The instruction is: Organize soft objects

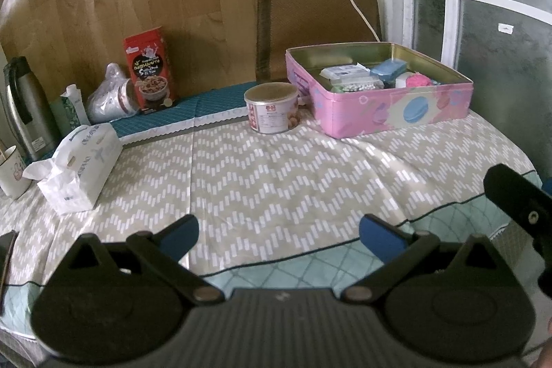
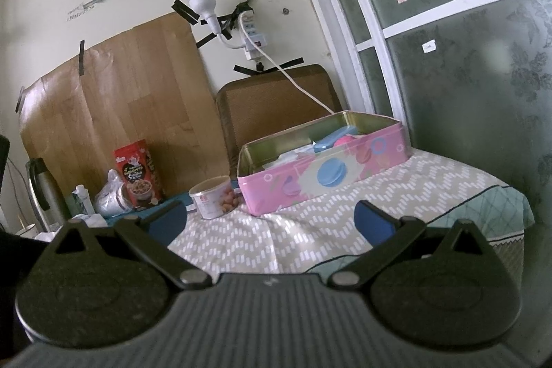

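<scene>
A pink tin box (image 1: 396, 112) stands at the far right of the table and holds a blue sponge (image 1: 388, 69), a pink fuzzy ball (image 1: 418, 81) and several small packs. It also shows in the right wrist view (image 2: 310, 175). A white tissue pack (image 1: 81, 164) lies at the left. My left gripper (image 1: 279, 235) is open and empty above the table's near edge. My right gripper (image 2: 270, 221) is open and empty, a short way in front of the tin; part of it shows in the left wrist view (image 1: 517, 195).
A round snack can (image 1: 270, 107) stands left of the tin. A red cereal box (image 1: 150, 73), a plastic bag (image 1: 108, 99), a steel flask (image 1: 26, 107) and a cup (image 1: 12, 171) line the back left. A chair (image 1: 317, 23) stands behind the table.
</scene>
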Action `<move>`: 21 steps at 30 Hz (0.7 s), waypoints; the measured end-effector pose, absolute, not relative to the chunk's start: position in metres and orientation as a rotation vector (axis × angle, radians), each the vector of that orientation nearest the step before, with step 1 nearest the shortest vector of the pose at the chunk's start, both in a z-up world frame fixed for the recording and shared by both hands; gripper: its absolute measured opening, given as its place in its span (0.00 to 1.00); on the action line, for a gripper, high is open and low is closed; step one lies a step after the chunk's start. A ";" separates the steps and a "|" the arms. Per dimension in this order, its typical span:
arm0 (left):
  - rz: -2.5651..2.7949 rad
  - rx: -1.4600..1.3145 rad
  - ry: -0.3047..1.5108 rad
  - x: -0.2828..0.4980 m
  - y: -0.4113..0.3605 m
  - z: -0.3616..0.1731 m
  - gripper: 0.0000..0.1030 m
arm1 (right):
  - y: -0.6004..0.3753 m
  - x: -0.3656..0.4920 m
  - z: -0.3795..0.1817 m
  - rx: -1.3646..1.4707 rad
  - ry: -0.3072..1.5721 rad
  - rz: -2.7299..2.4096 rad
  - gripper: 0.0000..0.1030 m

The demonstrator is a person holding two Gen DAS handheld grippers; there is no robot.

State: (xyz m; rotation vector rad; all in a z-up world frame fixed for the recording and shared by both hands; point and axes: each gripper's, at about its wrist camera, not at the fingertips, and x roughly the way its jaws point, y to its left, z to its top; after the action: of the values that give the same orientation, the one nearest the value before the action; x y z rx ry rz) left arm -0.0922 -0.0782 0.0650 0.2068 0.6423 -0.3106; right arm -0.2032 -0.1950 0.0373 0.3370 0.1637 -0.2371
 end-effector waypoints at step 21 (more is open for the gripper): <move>-0.318 0.211 0.639 -0.092 -0.078 0.067 1.00 | -0.192 -0.202 0.038 0.334 0.172 -0.229 1.00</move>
State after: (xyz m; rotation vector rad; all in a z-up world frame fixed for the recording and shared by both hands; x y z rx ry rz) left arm -0.0917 -0.0780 0.0665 0.2114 0.6387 -0.3184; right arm -0.2019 -0.1915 0.0377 0.3338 0.1716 -0.2286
